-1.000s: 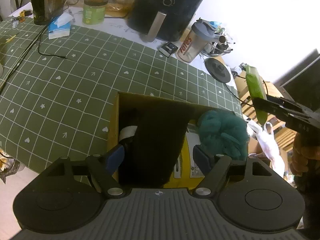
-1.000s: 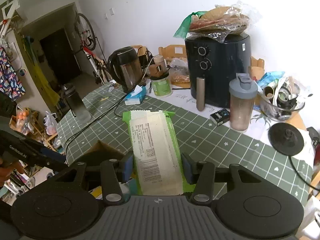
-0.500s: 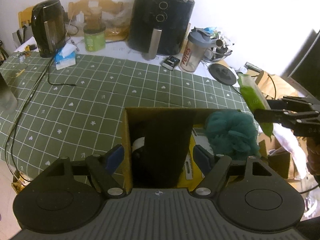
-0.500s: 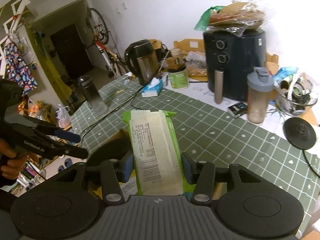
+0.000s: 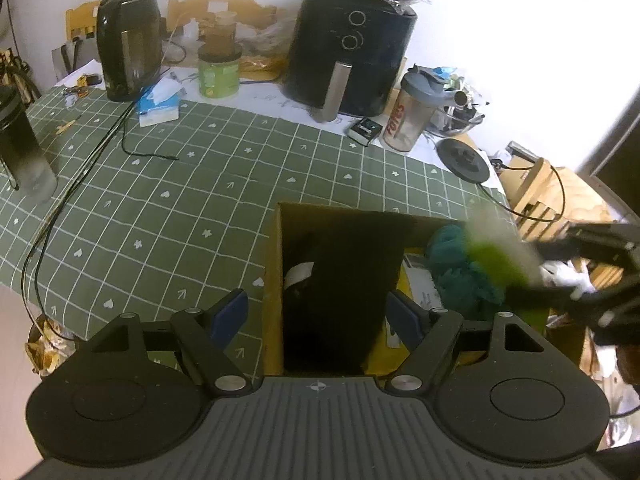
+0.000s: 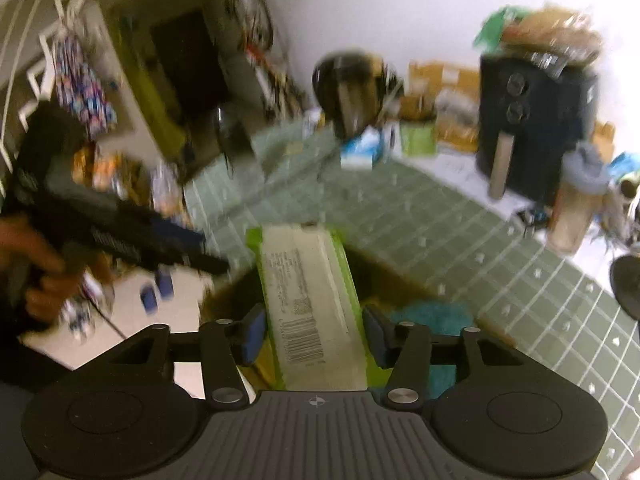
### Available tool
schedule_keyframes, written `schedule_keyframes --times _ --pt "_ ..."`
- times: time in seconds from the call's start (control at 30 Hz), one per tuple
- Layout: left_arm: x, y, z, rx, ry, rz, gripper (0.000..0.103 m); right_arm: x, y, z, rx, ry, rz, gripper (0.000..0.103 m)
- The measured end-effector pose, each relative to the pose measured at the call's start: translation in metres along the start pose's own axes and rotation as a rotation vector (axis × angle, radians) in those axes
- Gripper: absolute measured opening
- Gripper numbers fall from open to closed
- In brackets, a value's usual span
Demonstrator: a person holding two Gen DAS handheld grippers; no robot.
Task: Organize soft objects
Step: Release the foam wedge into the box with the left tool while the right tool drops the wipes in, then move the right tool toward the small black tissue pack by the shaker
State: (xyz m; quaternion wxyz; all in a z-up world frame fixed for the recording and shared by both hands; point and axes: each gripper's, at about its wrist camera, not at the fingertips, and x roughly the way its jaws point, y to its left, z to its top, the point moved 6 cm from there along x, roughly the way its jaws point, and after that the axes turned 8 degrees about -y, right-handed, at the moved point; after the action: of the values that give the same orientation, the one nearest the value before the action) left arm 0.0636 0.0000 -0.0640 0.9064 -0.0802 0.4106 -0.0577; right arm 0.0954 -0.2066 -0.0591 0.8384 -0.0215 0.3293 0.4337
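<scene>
- Green plastic wipes packet with a white printed label (image 6: 312,312) sits clamped between the blue pads of the right gripper (image 6: 312,338); the jaws are closed to the packet's width, label facing up.
- In the right wrist view the packet hangs over the open brown cardboard box (image 6: 404,280), whose far rim shows at about 1 o'clock from the packet; the picture is blurred, so height above the box cannot be told.
- The left gripper (image 5: 318,318) stands wide apart and holds nothing; its pads straddle the near end of the box, and a tall black soft item (image 5: 344,280) stands between them, apparently untouched.
- Inside the box, the teal fluffy bath pouf (image 5: 460,272) lies at 3 o'clock from the black item, with a yellow packet (image 5: 416,296) under it and something white at 9 o'clock.
- From the left wrist view the green packet appears as a smear at the box's 3 o'clock edge.
- Judged progress: well along, since several soft things are already boxed; the wipes packet is yet to be lowered and released.
- The green checked tablecloth (image 5: 192,208) around the box shows no other soft item waiting.
</scene>
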Motion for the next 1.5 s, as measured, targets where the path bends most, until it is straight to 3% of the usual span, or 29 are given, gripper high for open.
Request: schedule_keyframes --times 0.07,0.23,0.37,1.07,1.33,1.5 --pt "-0.001 0.001 -0.002 -0.009 0.001 0.006 0.076 0.006 0.002 -0.008 -0.037 0.020 -0.041 0.076" --pt "-0.005 0.002 -0.005 -0.016 0.002 0.016 0.076 0.005 0.001 -0.014 -0.013 0.021 -0.046 0.093" --pt "-0.005 0.002 -0.006 -0.016 0.009 0.027 0.076 0.003 -0.006 -0.012 0.024 0.014 -0.064 0.100" --pt "0.005 -0.005 0.004 0.035 0.013 0.018 0.076 -0.009 -0.044 -0.013 0.172 0.060 -0.235 0.103" --pt "0.012 -0.004 0.019 0.057 0.000 0.002 0.076 -0.013 -0.073 -0.013 0.275 0.118 -0.397 0.103" --pt "0.019 -0.001 0.029 0.070 -0.006 -0.011 0.076 -0.020 -0.084 -0.011 0.323 0.145 -0.448 0.103"
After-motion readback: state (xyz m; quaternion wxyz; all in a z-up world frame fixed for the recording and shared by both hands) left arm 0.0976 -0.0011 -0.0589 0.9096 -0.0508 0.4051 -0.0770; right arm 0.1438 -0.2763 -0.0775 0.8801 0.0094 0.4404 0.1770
